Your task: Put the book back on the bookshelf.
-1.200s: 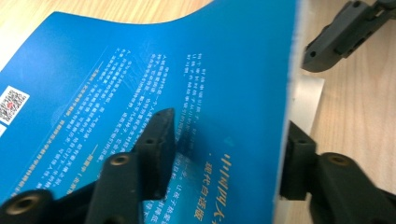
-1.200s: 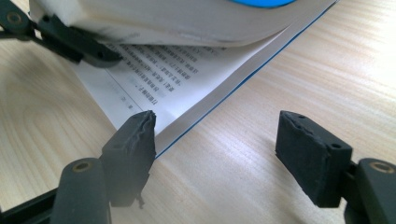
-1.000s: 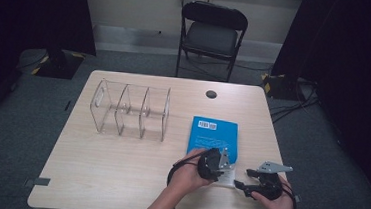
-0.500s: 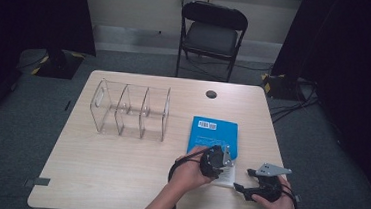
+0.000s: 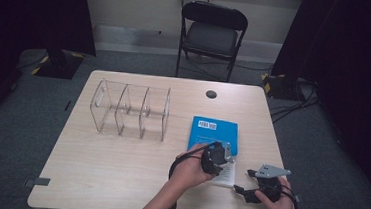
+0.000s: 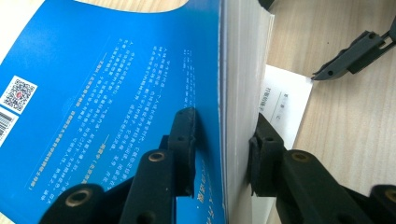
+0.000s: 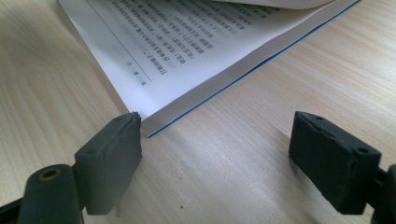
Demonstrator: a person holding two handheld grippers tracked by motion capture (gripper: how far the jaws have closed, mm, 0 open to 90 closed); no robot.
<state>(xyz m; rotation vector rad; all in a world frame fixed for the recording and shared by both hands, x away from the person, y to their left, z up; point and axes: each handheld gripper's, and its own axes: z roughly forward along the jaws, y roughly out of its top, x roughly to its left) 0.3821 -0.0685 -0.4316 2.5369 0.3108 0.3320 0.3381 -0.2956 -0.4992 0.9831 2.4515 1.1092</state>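
Item 1, blue book [image 5: 213, 132]: lying on the right half of the counter [image 5: 117, 179], back cover up, with a barcode label near its far edge. Its near part is being lifted: in the left gripper view the blue cover and a thick block of pages are standing on edge, while a white printed page [image 6: 285, 105] is lying flat on the wood beneath.

Item 2, left gripper [image 5: 218, 158]: sitting over the near edge of the book. Its jaws have just been closing and are now pinching the raised cover and page block, one pad pressing the blue cover, the other the white page edges.

Item 3, right gripper [image 5: 247, 185]: resting low at the near right corner of the counter, just beside the book's near right corner. Its jaws have just been opening and are standing wide apart; in the right gripper view one pad is sitting right at the corner of the flat page stack, though contact cannot be told, and nothing is being pinched between them.

Item 4, clear acrylic divider rack [image 5: 130, 109]: standing on the left half of the counter, well apart from the book.

Item 5, round black grommet [image 5: 211, 94]: sitting in the counter near its far edge.

Item 6, black folding chair [image 5: 211, 34]: standing beyond the far edge of the counter.
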